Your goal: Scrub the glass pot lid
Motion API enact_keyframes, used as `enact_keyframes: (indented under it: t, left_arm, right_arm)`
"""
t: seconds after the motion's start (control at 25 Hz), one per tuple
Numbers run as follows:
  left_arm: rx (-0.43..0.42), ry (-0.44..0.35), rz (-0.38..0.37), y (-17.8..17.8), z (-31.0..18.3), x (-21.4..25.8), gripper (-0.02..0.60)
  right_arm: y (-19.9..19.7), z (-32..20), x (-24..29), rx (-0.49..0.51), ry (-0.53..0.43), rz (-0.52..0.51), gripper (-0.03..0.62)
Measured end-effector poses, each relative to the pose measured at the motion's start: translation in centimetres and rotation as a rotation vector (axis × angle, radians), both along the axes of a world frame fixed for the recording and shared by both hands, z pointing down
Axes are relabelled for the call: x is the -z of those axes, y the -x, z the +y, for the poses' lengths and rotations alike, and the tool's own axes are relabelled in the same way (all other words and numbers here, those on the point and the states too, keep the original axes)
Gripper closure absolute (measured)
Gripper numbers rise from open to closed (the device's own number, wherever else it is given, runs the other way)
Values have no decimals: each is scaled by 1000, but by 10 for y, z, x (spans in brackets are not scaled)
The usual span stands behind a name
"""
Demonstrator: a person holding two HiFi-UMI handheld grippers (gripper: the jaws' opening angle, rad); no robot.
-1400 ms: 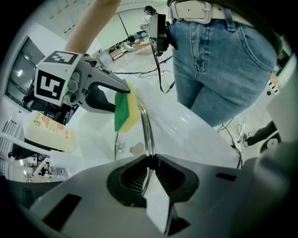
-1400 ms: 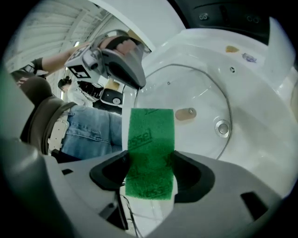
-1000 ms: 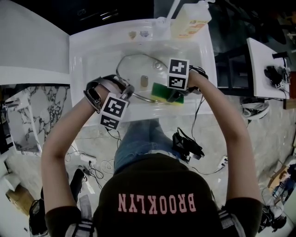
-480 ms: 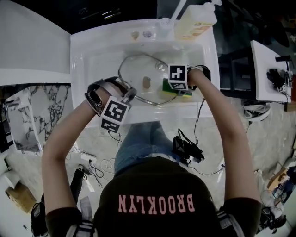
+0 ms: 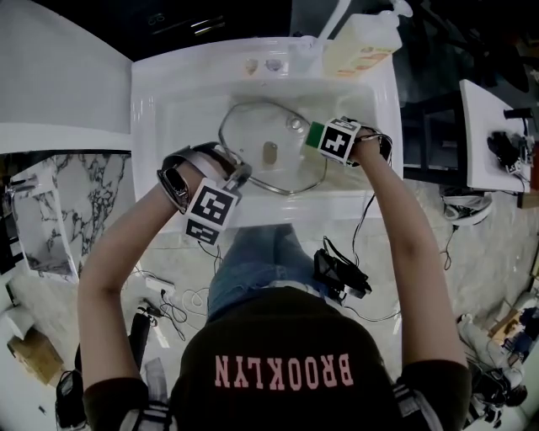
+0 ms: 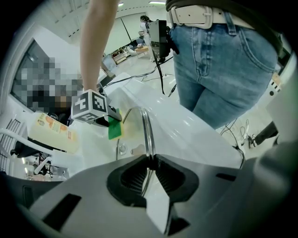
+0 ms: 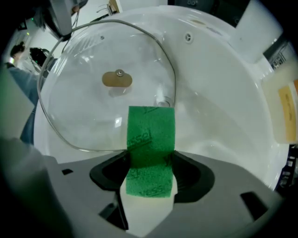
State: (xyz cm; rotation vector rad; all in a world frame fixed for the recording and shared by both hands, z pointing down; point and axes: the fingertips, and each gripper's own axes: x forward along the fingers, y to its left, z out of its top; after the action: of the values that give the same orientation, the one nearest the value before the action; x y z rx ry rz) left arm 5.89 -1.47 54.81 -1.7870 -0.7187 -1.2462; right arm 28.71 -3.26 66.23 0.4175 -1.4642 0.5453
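A round glass pot lid [image 5: 269, 150] with a metal rim and a brown knob [image 7: 117, 79] lies tilted in the white sink [image 5: 181, 109]. My left gripper [image 5: 240, 175] is shut on the lid's near rim [image 6: 145, 135], holding it. My right gripper [image 5: 324, 139] is shut on a green scouring sponge [image 7: 150, 139], which reaches over the lid's right edge [image 7: 170, 76]. In the left gripper view the sponge [image 6: 114, 128] shows beside the right gripper's marker cube [image 6: 91, 106].
A soap bottle [image 5: 360, 42] with an orange label stands at the sink's back right, next to the faucet [image 5: 330, 23]. The sink drain [image 7: 187, 36] lies beyond the lid. A person in jeans stands against the sink front. Cables lie on the floor.
My right gripper has carried the sponge from the lid's near right edge up and away toward the back right. The left gripper has kept its hold on the rim.
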Motion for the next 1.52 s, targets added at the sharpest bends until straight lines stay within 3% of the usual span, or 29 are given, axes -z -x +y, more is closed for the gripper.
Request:
enact_keyframes:
  t: [0.16, 0.32, 0.44, 0.72, 0.84, 1.0, 1.16, 1.52]
  left_arm:
    - [2, 1, -1, 1, 0, -1, 531]
    - [9, 0, 3, 1, 0, -1, 531]
    - [12, 0, -1, 1, 1, 0, 531]
    - [7, 20, -10, -1, 4, -2, 531]
    - [8, 27, -13, -1, 5, -2, 531]
    - [4, 35, -21, -2, 6, -3, 531]
    - [4, 45, -24, -2, 6, -2, 531]
    - [4, 58, -33, -1, 6, -4, 531]
  right_arm:
    - [-1, 1, 12, -80, -47, -52, 321]
    - [7, 17, 36, -183, -29, -171, 321]
    - [4, 11, 59, -223, -96, -238, 321]
    - [79, 16, 122, -482, 14, -708, 319]
    - [117, 6, 135, -567, 65, -843, 318]
    - [149, 13, 126, -482, 136, -812, 318]
    - [162, 15, 114, -429, 130, -733, 316]
    - [169, 14, 104, -344, -15, -601, 321]
